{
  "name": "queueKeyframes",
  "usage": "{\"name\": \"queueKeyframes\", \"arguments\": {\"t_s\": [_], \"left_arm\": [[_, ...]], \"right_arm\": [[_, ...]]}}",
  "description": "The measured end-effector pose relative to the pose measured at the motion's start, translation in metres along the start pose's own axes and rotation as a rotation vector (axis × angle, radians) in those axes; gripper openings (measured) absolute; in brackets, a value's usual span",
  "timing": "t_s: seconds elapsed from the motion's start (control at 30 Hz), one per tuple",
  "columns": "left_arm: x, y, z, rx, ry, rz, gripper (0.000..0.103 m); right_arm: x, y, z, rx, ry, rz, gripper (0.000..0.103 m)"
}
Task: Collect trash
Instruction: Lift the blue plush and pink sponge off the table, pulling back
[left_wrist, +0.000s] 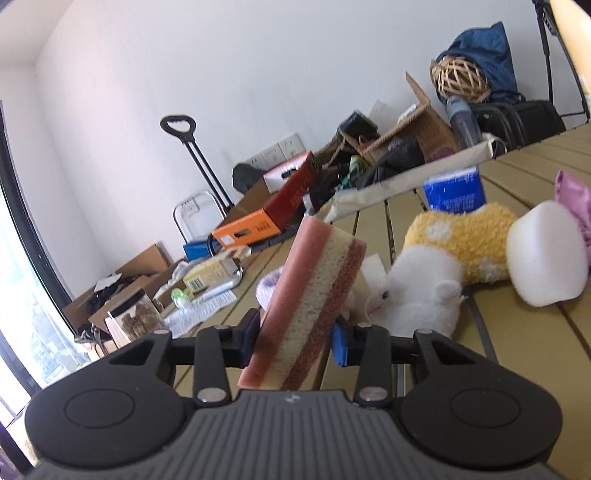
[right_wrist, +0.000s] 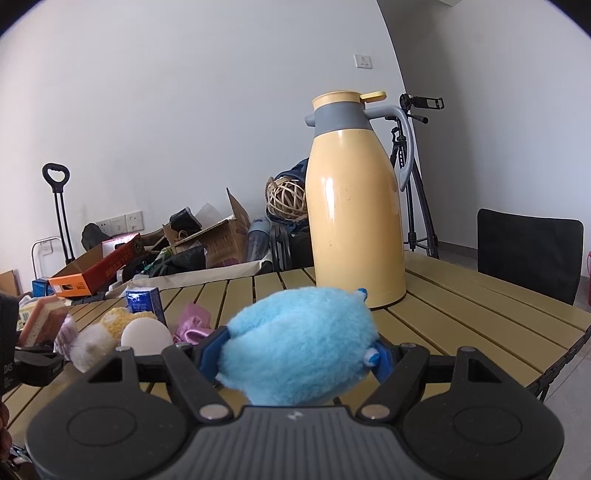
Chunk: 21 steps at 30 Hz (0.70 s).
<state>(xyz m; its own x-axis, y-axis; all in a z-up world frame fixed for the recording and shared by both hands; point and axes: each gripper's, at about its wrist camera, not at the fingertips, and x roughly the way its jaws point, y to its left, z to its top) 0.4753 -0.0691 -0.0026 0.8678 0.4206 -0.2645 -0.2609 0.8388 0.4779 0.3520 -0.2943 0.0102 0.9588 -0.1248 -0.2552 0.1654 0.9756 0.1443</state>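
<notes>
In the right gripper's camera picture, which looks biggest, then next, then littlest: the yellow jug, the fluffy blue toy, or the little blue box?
1. Yellow jug, though the fluffy blue toy runs it close.
2. Fluffy blue toy, held in the right gripper; it sits right by the camera, so its true size is unsure.
3. Little blue box, farther back on the table.

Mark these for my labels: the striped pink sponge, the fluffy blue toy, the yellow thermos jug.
Striped pink sponge (left_wrist: 306, 295), left wrist view, cream middle layer.
Fluffy blue plush toy (right_wrist: 295, 343), right wrist view, furry body.
Yellow thermos jug (right_wrist: 354, 221), right wrist view, glossy body.
</notes>
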Motion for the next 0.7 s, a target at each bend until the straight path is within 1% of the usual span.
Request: {"name": "queueKeyframes", "arguments": {"t_s": [0.13, 0.3, 0.47, 0.57, 0.7], "left_arm": [[-0.017, 0.012, 0.003, -0.031, -0.034, -0.016, 0.039], [-0.038, 0.036, 0.004, -0.112, -0.059, -0.047, 0.039], [-0.058, 0.061, -0.002, -0.191, -0.072, -0.078, 0.039], [-0.072, 0.072, -0.008, -0.208, -0.095, -0.063, 0.04], [-0.09, 0.087, -0.017, -0.238, -0.119, -0.086, 0.039]], "right_arm": [[-0.003, 0.003, 0.0, 0.003, -0.001, 0.02, 0.075], [-0.009, 0.01, 0.0, -0.002, -0.004, 0.051, 0.075], [-0.019, 0.016, -0.001, -0.002, -0.01, 0.08, 0.075], [-0.027, 0.02, -0.002, 0.001, -0.012, 0.098, 0.075], [-0.038, 0.025, -0.005, -0.011, -0.016, 0.119, 0.075]]}}
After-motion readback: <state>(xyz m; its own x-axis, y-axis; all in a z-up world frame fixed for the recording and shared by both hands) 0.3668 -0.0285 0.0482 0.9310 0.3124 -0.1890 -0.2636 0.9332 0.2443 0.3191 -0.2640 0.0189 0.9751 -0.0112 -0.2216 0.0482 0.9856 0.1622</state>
